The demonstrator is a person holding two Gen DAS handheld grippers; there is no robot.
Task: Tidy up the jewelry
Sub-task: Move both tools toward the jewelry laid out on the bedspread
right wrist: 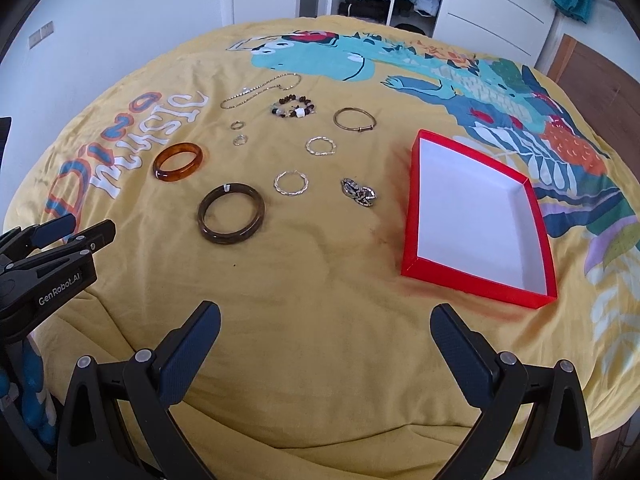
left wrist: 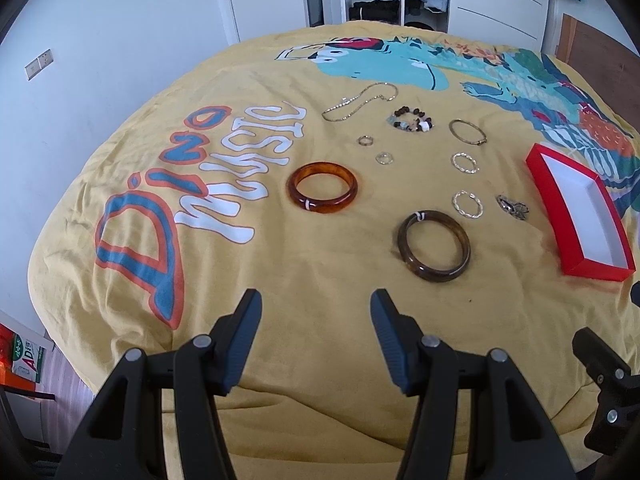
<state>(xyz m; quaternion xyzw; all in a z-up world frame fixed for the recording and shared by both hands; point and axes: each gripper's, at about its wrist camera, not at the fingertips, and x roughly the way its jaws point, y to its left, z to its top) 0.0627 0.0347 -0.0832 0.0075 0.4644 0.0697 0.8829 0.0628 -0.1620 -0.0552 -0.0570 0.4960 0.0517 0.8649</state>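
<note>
Your left gripper [left wrist: 316, 304] hovers above the near edge of the yellow bedspread [left wrist: 320, 340], its jaws spread apart and holding nothing. Your right gripper [right wrist: 326, 320] hangs likewise over the near edge, jaws spread wider still and empty; in the right wrist view the left gripper appears at the far left, apart from all the jewelry.

The jewelry lies loose on the bedspread, every piece outside the red box [right wrist: 412, 240]. The box sits to the right of the group, open, its white floor bare.

Nearest your left gripper is the dark brown bangle [left wrist: 433, 246], lying flat. To its left and farther off rests the amber bangle [left wrist: 322, 193], also flat. Between the dark bangle and the box lie a twisted silver hoop [left wrist: 467, 203] and, just beside the box, a small silver brooch-like piece [left wrist: 512, 207] whose form is too small to tell. A second twisted silver hoop [left wrist: 465, 163] lies beyond the first. Farther still are a thin gold bracelet [left wrist: 467, 131], a beaded bracelet [left wrist: 411, 119] of dark and pale beads, and a fine chain necklace [left wrist: 360, 101] stretched toward the printed dinosaur. Two small rings [left wrist: 365, 141] [left wrist: 384, 158] lie close together between the amber bangle and the chain, not touching.
</note>
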